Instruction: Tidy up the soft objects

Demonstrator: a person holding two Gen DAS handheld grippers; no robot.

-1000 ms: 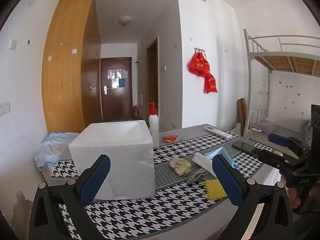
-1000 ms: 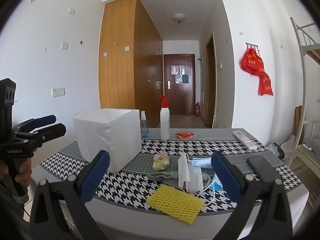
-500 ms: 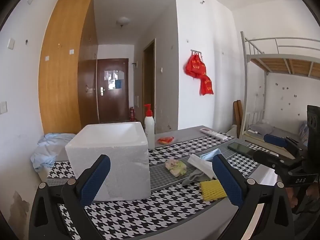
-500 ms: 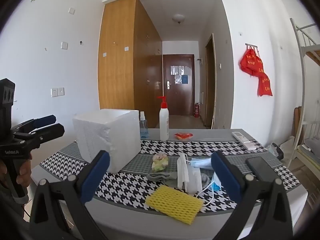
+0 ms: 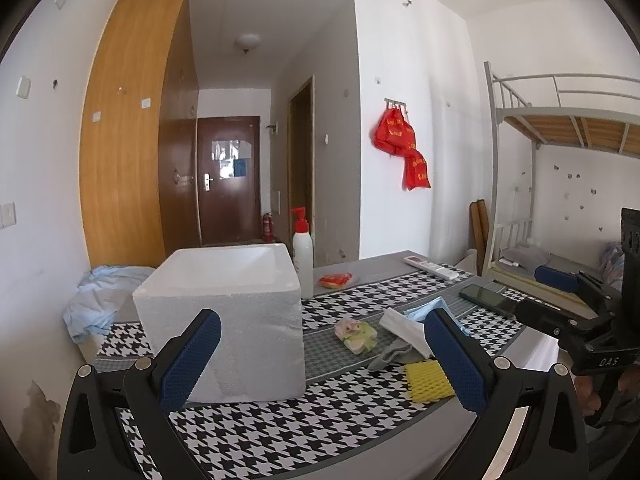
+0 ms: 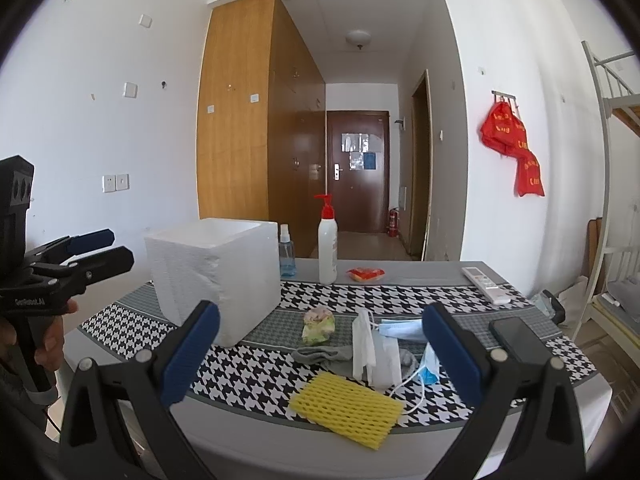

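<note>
Soft items lie on the houndstooth tablecloth: a yellow foam net (image 6: 346,404) (image 5: 427,380) at the near edge, a grey sock (image 6: 324,354) (image 5: 390,356), a pink-green bundle (image 6: 318,324) (image 5: 356,334), a white tissue pack (image 6: 374,360) (image 5: 400,324) and a blue face mask (image 6: 400,328) (image 5: 424,308). A white foam box (image 5: 224,312) (image 6: 216,276) stands to their left, top open. My left gripper (image 5: 322,316) hovers open before the box. My right gripper (image 6: 322,308) hovers open short of the soft items. Neither holds anything.
At the table's back stand a pump bottle (image 6: 327,252), a blue spray bottle (image 6: 286,256), a red packet (image 6: 366,274) and a remote (image 6: 486,284). A phone (image 6: 516,338) lies at the right. Crumpled blue cloth (image 5: 100,300) sits left of the table; a bunk bed (image 5: 560,120) is right.
Both views have only drifted slightly. The grippers stay open and nothing on the table has moved.
</note>
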